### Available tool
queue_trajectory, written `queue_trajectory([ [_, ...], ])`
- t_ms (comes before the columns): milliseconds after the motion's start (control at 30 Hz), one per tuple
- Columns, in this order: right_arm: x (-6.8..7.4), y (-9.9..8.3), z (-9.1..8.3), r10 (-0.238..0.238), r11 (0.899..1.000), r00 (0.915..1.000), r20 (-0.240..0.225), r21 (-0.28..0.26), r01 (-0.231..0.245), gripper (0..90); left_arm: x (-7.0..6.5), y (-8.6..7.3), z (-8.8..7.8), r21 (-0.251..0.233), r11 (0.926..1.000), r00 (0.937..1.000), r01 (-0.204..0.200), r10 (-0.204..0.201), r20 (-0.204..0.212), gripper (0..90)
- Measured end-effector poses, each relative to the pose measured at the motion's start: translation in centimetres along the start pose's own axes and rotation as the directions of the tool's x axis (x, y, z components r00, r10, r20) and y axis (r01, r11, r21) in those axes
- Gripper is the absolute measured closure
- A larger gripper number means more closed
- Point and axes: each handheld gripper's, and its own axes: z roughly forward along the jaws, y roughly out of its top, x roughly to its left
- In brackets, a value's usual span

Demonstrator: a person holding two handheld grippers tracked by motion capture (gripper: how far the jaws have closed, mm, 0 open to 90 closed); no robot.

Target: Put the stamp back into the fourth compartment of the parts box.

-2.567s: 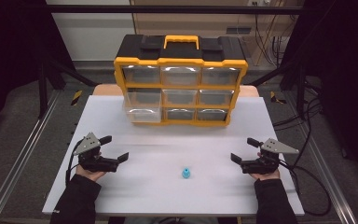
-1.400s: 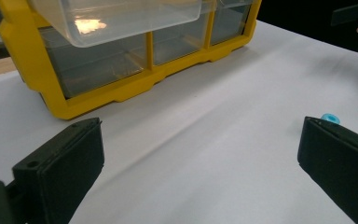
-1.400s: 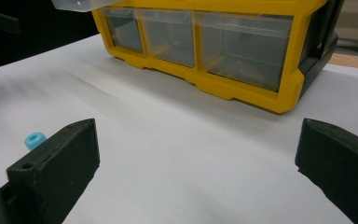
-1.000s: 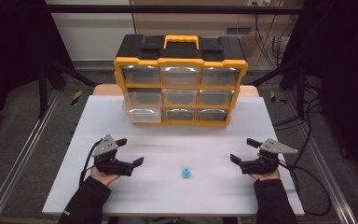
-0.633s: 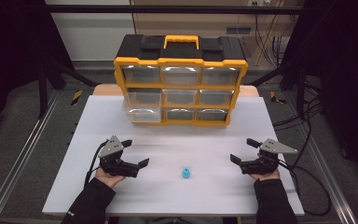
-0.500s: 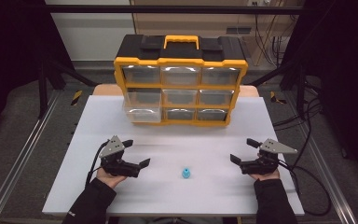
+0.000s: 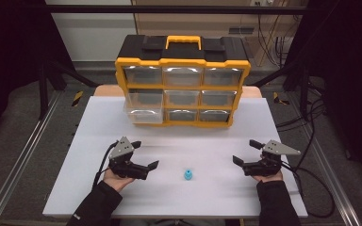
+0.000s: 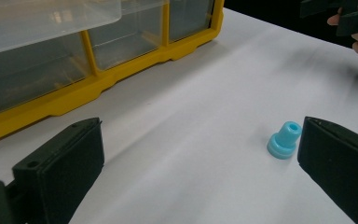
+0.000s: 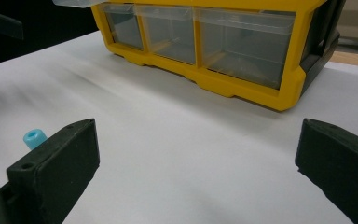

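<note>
A small light-blue plastic piece [image 7: 187, 175] stands upright on the white table [image 7: 89, 141], near the front middle. My left gripper [image 7: 144, 154] is open just left of it, with both jaws wide apart. In the left gripper view the piece [image 8: 284, 140] sits close beside the right jaw, untouched. My right gripper [image 7: 245, 151] is open further right, low over the table, with nothing between its jaws. In the right gripper view the piece [image 9: 33, 138] peeks out behind the left jaw.
A yellow and black drawer organizer [image 7: 183, 80] with clear drawers stands at the back of the table. One clear drawer [image 7: 143, 106] in its left column is pulled out part way. Cables trail off the right side.
My left gripper has moved right across the table toward the blue piece, still open. The right gripper and the piece have stayed where they were.
</note>
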Motion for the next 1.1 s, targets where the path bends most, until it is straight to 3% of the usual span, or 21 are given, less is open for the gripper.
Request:
queue_trajectory([
  [1100, 0.0, 0.0, 0.0, 0.0, 1.0, 1.0, -0.002, -0.001, 0.0, 0.2, -3.8, 2.8, 4.2, 0.026, 0.9978, 0.9954, -0.06, 0.058, 0.076, 0.0],
])
